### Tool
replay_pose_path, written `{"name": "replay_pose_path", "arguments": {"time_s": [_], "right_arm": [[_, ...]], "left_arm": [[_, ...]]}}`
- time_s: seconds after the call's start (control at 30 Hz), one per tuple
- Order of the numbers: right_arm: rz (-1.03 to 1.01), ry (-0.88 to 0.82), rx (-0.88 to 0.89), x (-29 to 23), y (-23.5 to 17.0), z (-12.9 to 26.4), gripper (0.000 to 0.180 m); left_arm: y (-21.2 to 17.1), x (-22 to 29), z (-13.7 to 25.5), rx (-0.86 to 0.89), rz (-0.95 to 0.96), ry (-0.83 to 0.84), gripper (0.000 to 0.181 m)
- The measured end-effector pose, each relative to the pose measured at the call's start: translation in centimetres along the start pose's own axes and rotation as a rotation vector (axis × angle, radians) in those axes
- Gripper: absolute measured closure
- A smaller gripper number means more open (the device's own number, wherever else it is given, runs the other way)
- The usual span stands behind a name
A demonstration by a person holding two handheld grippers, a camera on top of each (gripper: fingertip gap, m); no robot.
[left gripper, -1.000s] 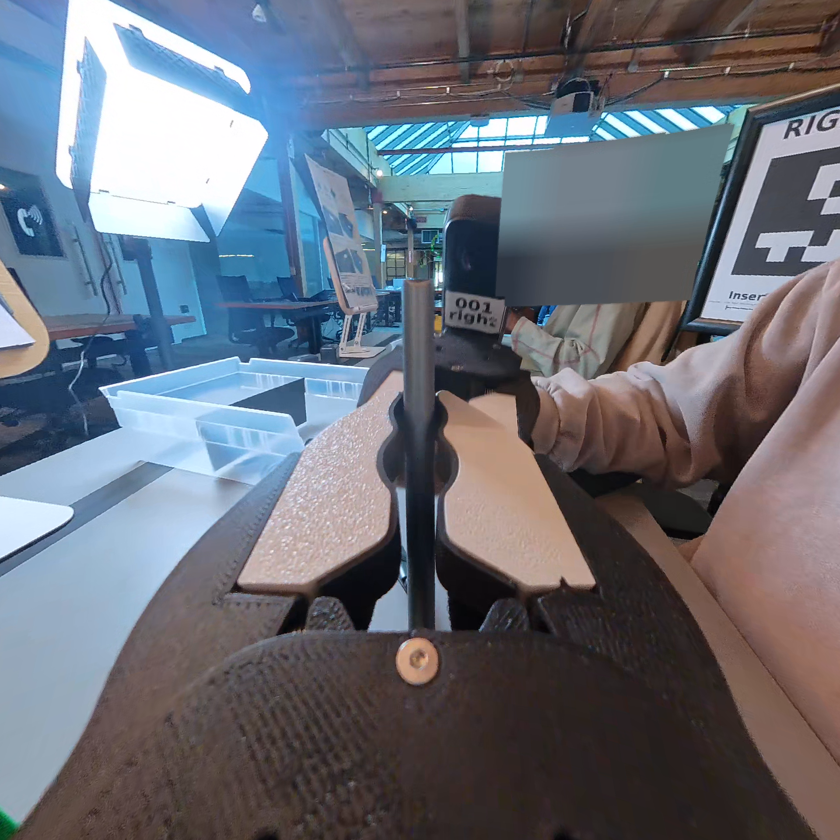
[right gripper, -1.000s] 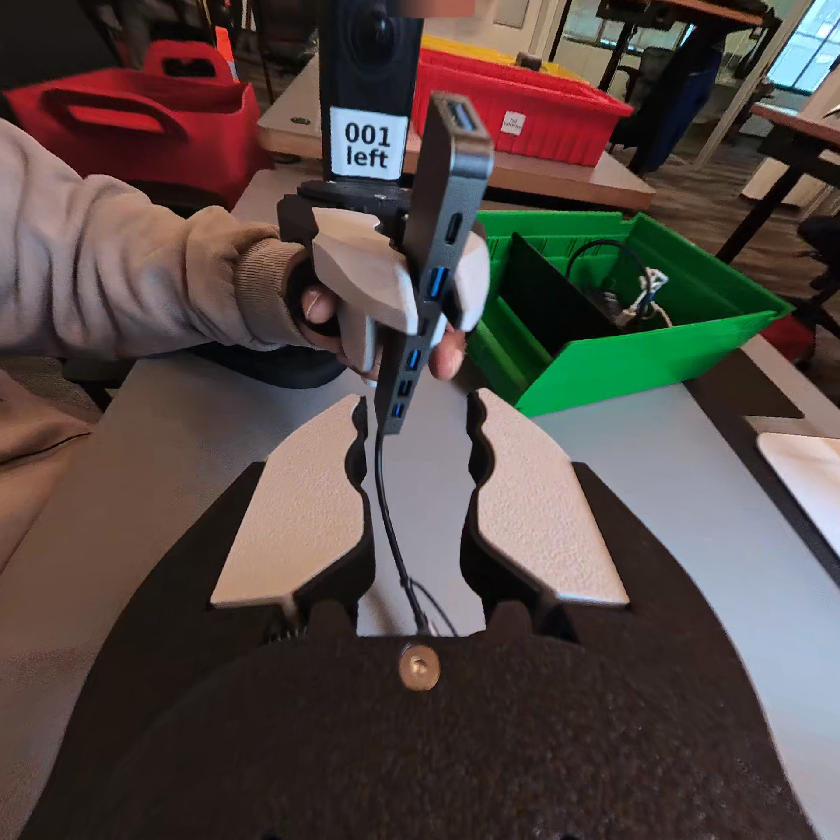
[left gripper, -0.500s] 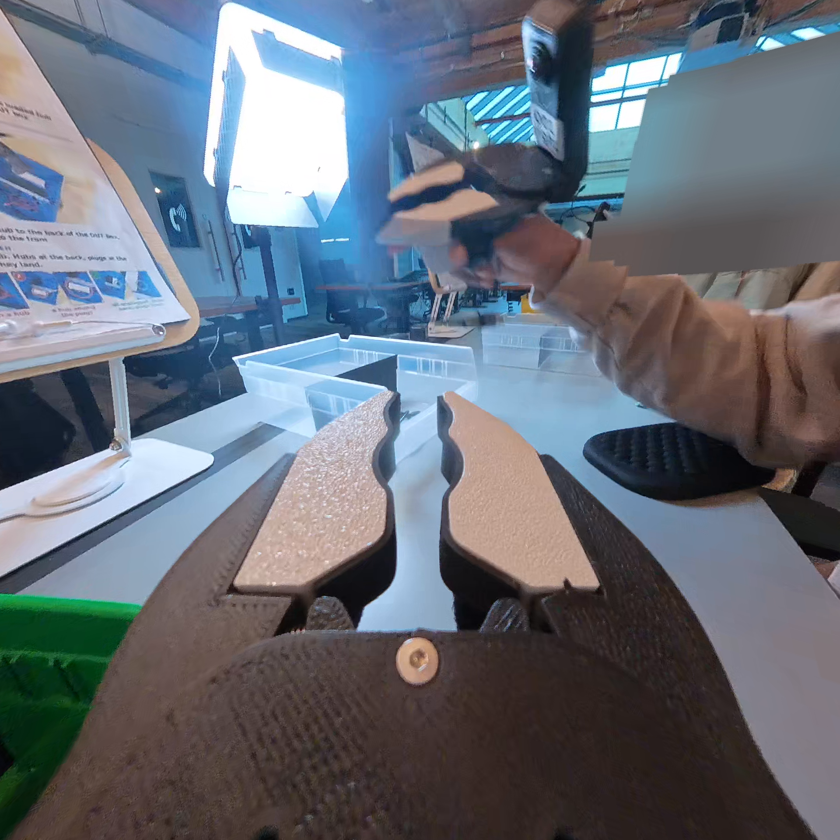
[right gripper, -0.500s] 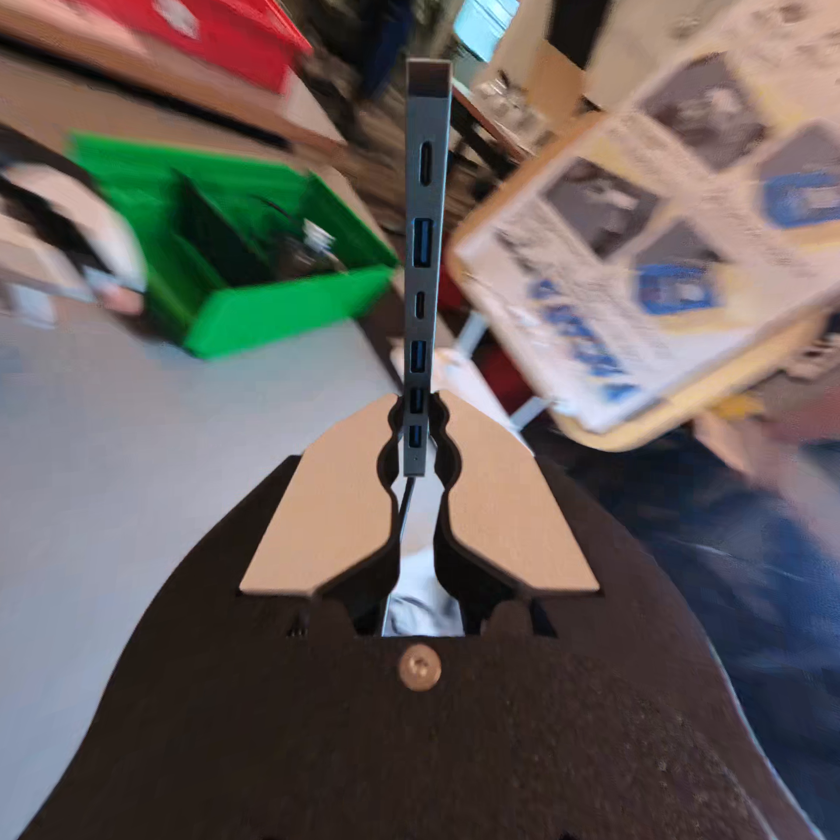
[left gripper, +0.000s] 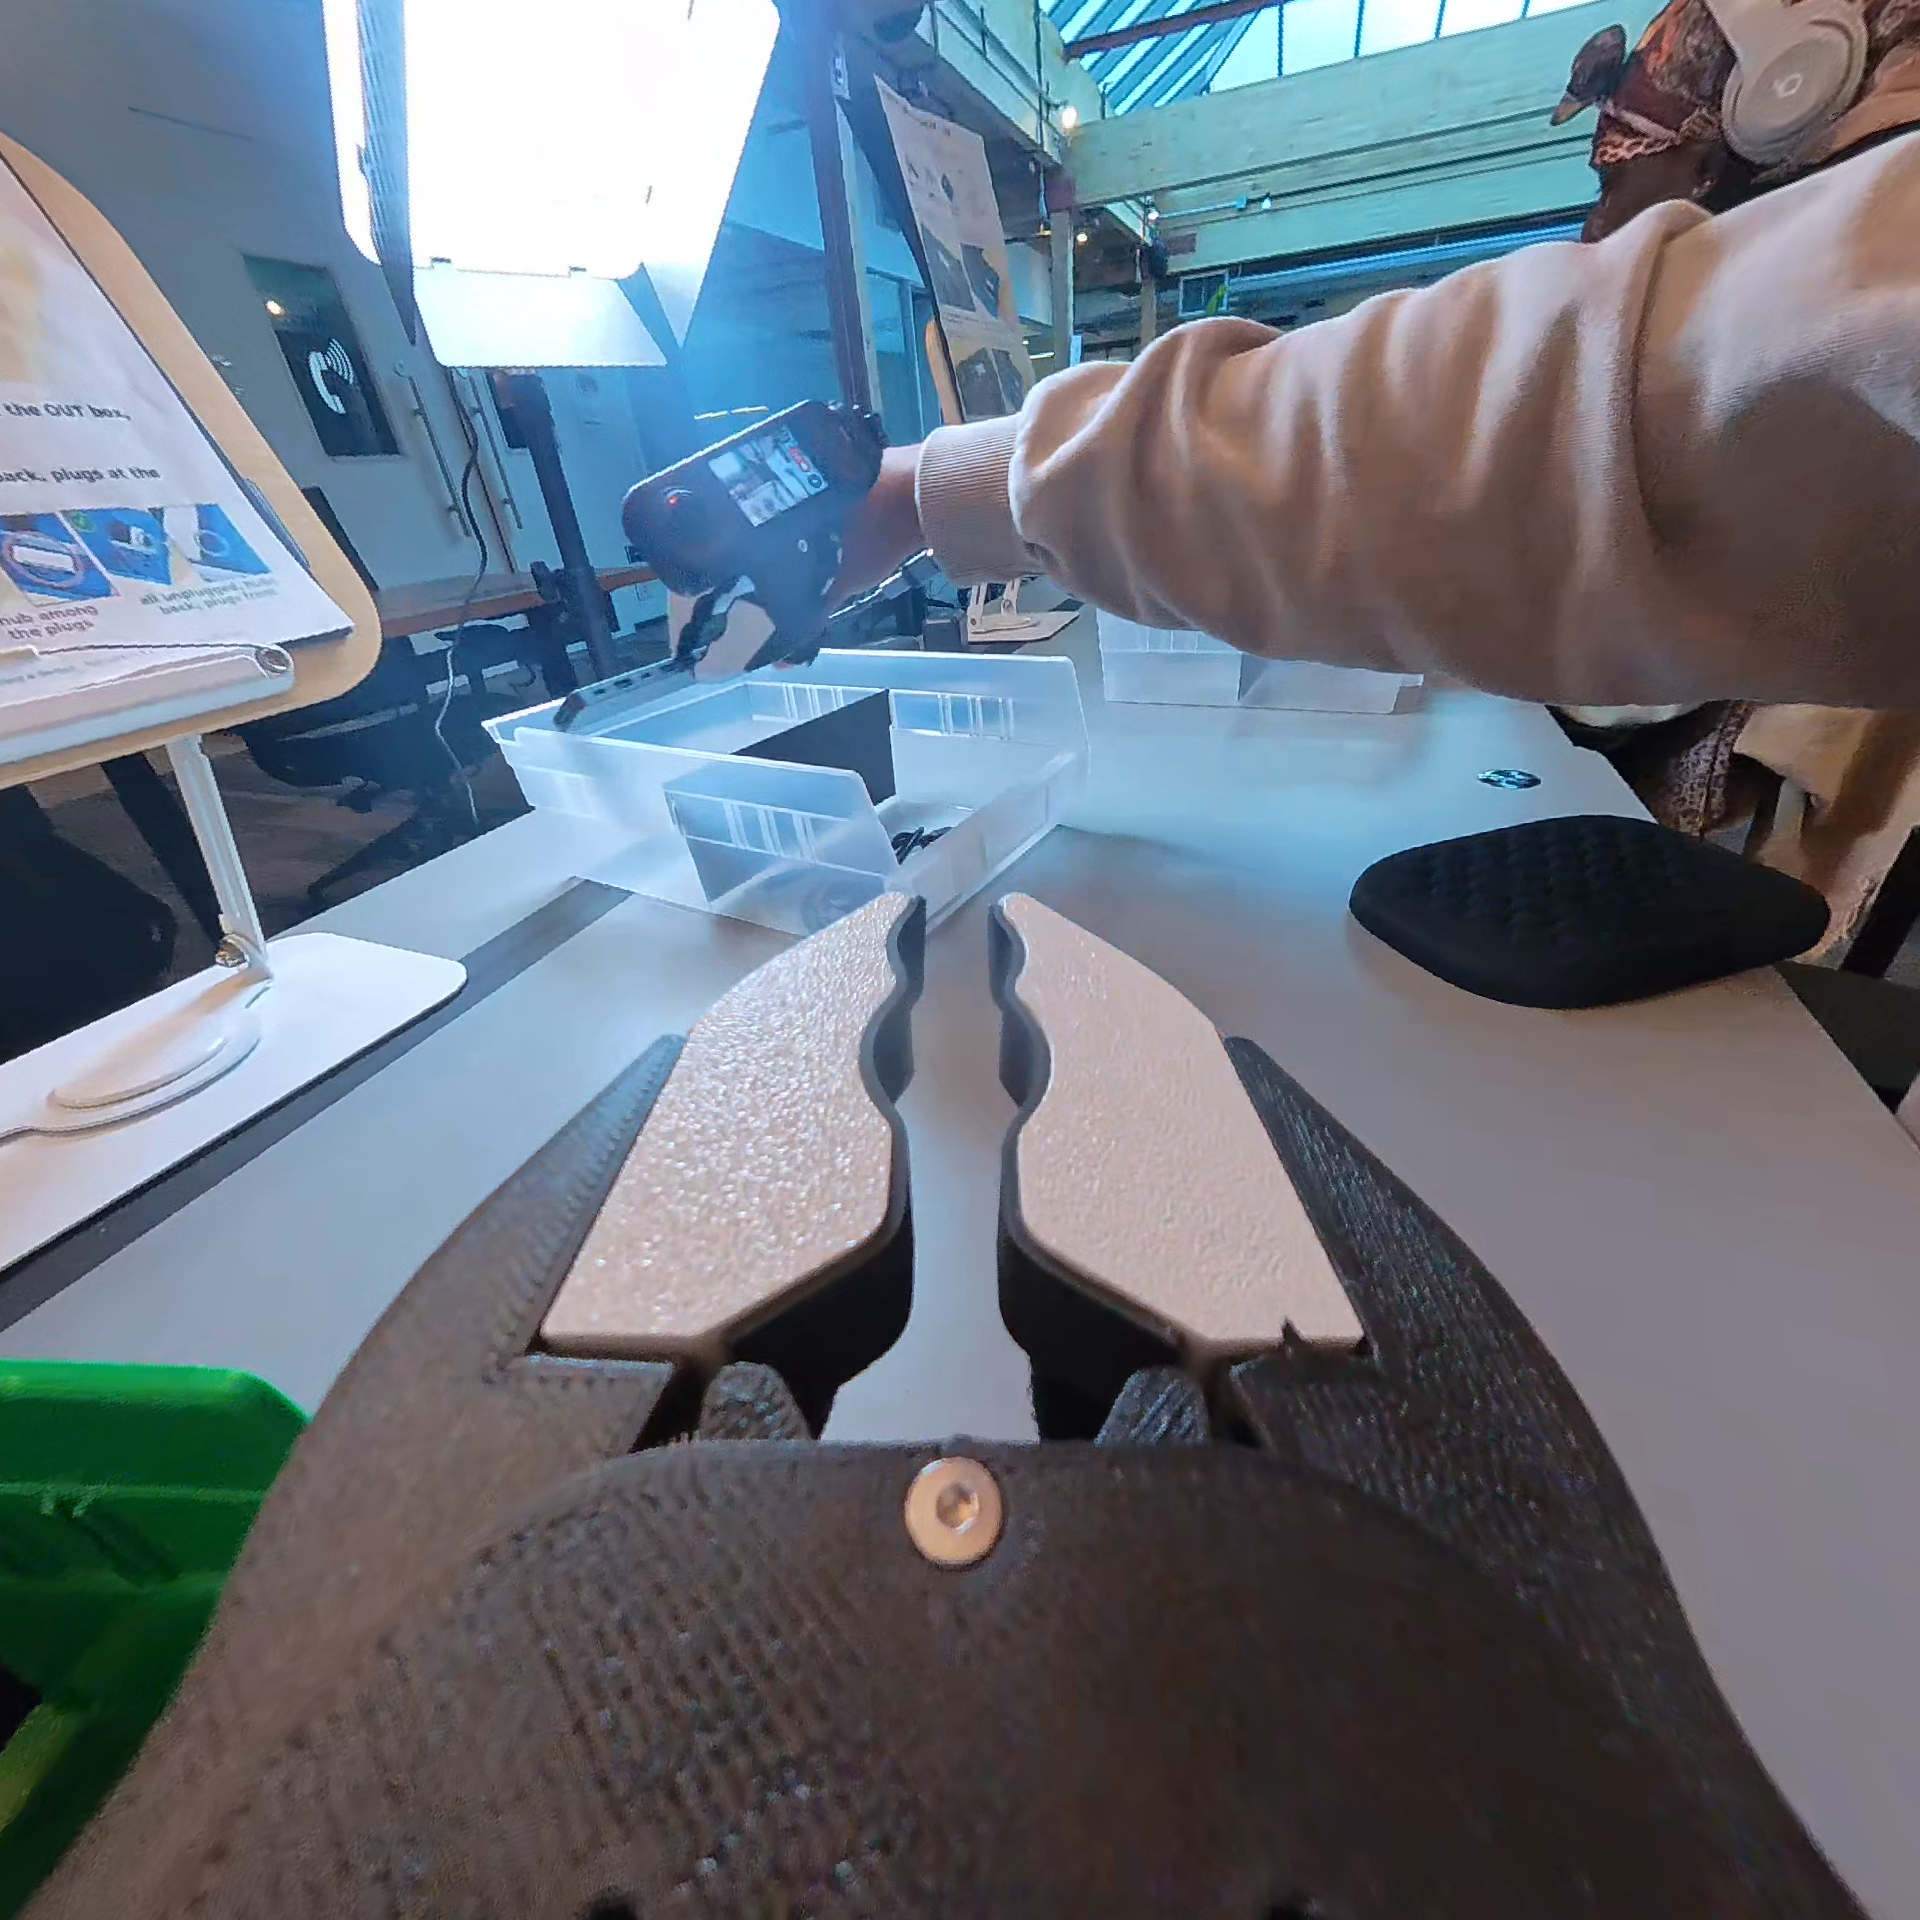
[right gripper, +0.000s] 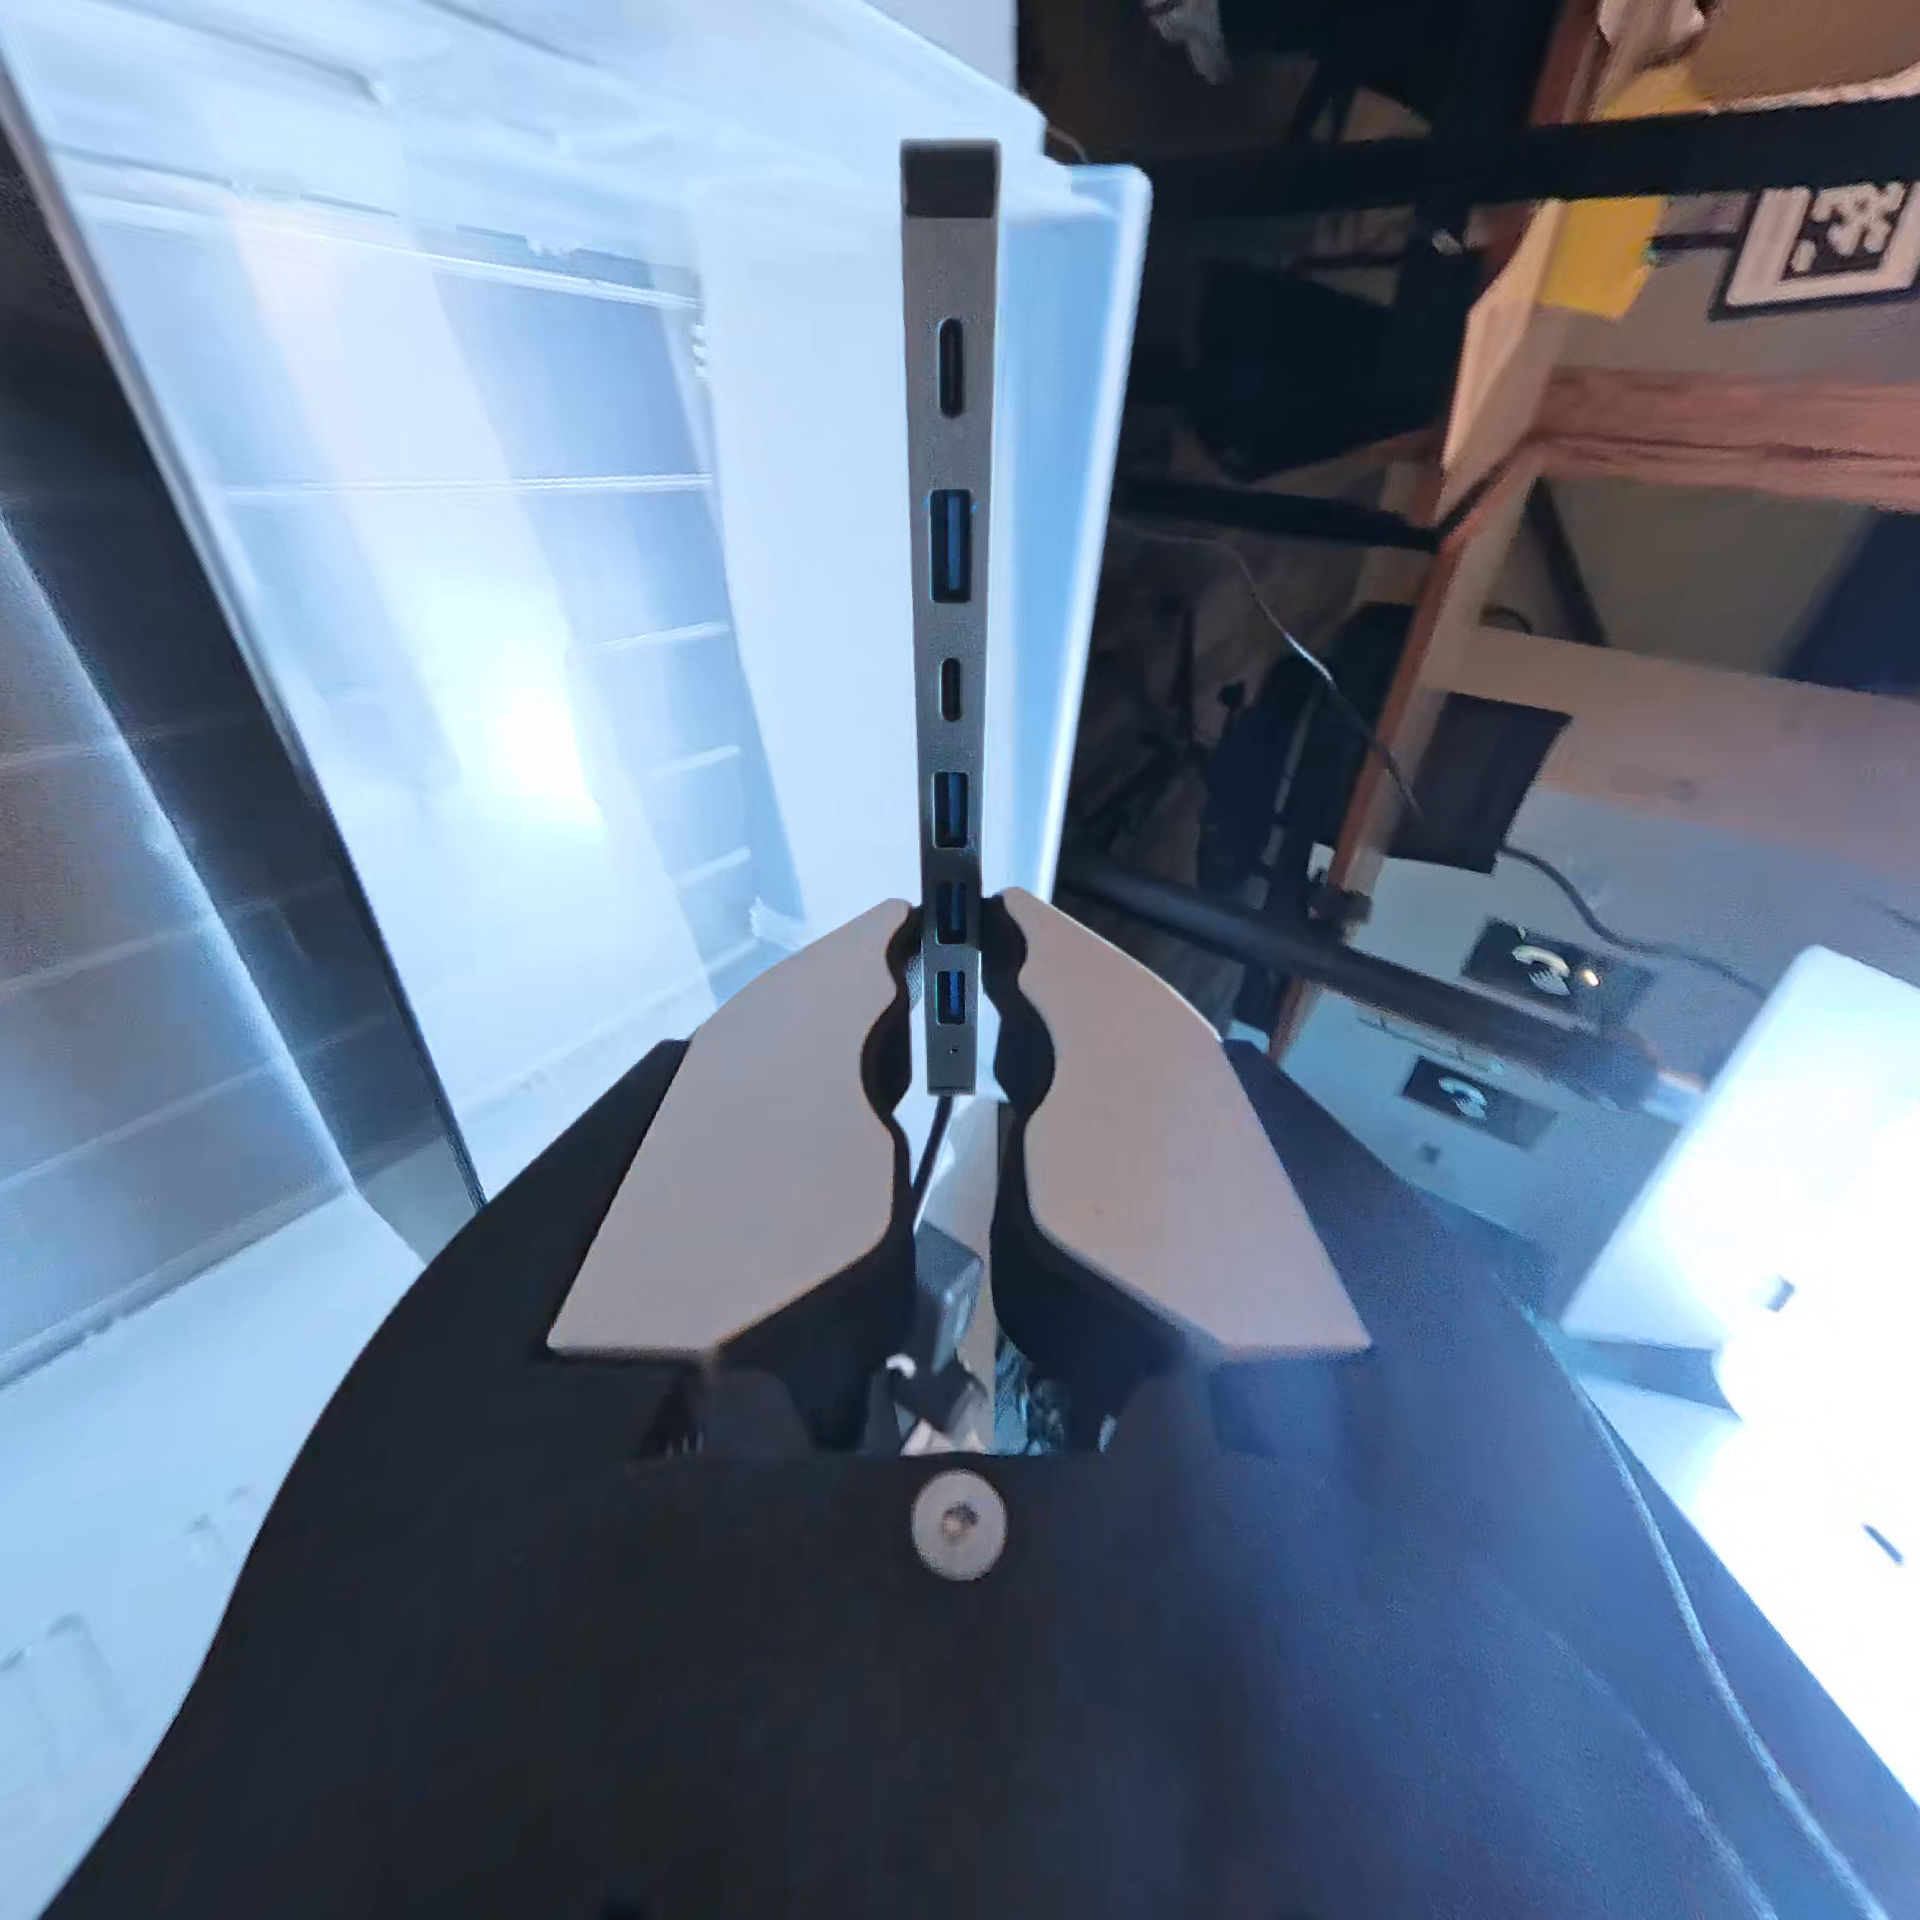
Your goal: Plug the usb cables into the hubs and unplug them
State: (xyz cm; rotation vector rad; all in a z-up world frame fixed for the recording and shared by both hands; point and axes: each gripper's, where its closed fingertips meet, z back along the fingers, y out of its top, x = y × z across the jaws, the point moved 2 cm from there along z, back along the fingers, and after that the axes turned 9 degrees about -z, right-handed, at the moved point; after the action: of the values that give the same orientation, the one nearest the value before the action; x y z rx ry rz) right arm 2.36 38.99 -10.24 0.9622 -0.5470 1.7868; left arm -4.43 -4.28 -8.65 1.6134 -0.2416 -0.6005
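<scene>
Nearest, the left gripper (left gripper: 951, 935) holds nothing, its jaws only a narrow gap apart, above the grey table (left gripper: 1351, 1143). Farther, the right gripper (right gripper: 956, 914) is clamped on the cable end of the grey hub (right gripper: 951, 582), over the far left part of the clear bin (left gripper: 935, 717). All visible ports are empty, so I judge this hub is finished and only needs releasing into the bin
</scene>
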Motion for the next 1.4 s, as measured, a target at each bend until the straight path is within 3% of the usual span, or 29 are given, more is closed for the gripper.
{"name": "replay_pose_path", "arguments": {"time_s": [0.1, 0.2, 0.3, 0.4, 0.53, 0.73, 0.9, 0.97, 1.1, 1.2, 1.3, 1.4], "right_arm": [[-0.041, 0.056, 0.076, -0.7, 1.4, -1.0, 0.162], [-0.226, 0.148, 0.165, 0.2, 2.6, -0.7, 0.147], [-0.37, 0.158, 0.282, 2.5, 3.5, 1.0, 0.146], [-0.506, 0.167, 0.434, 4.5, 4.7, 4.1, 0.145], [-0.672, 0.2, 0.724, 5.1, 7.2, 11.0, 0.145], [-0.832, 0.424, 1.062, -3.3, 9.2, 22.7, 0.148], [-0.876, 0.585, 1.078, -13.4, 8.5, 26.7, 0.15], [-0.899, 0.593, 1.079, -15.6, 7.9, 26.8, 0.151], [-0.964, 0.602, 1.086, -17.3, 7.4, 25.4, 0.155], [-0.967, 0.645, 1.074, -17.6, 7.6, 25.1, 0.156], [-0.932, 0.649, 1.081, -18.1, 7.7, 25.0, 0.156], [-0.908, 0.677, 1.073, -19.1, 7.5, 24.6, 0.156]], "left_arm": [[-0.4, 0.2, -0.2, -0.016, 0.001, -0.011, 0.169], [-0.7, 0.4, -0.3, -0.031, -0.003, -0.019, 0.169], [-1.0, 0.5, -0.4, -0.042, -0.009, -0.018, 0.169], [-1.1, 0.3, -0.4, -0.05, -0.015, -0.005, 0.169], [-1.2, -0.5, -0.2, -0.07, -0.014, 0.043, 0.168], [0.1, -3.7, 1.8, -0.103, -0.055, 0.2, 0.166], [4.5, -12.3, 8.5, -0.129, -0.071, 0.525, 0.164], [4.6, -15.8, 10.6, -0.228, -0.033, 0.566, 0.16], [1.2, -21.2, 12.1, -0.582, -0.02, 0.53, 0.154], [-1.8, -25.0, 12.9, -0.844, -0.16, 0.484, 0.154], [-5.5, -27.1, 14.2, -1.143, -0.379, 0.278, 0.151], [-8.8, -26.9, 14.8, -1.328, -0.41, 0.006, 0.149]]}}
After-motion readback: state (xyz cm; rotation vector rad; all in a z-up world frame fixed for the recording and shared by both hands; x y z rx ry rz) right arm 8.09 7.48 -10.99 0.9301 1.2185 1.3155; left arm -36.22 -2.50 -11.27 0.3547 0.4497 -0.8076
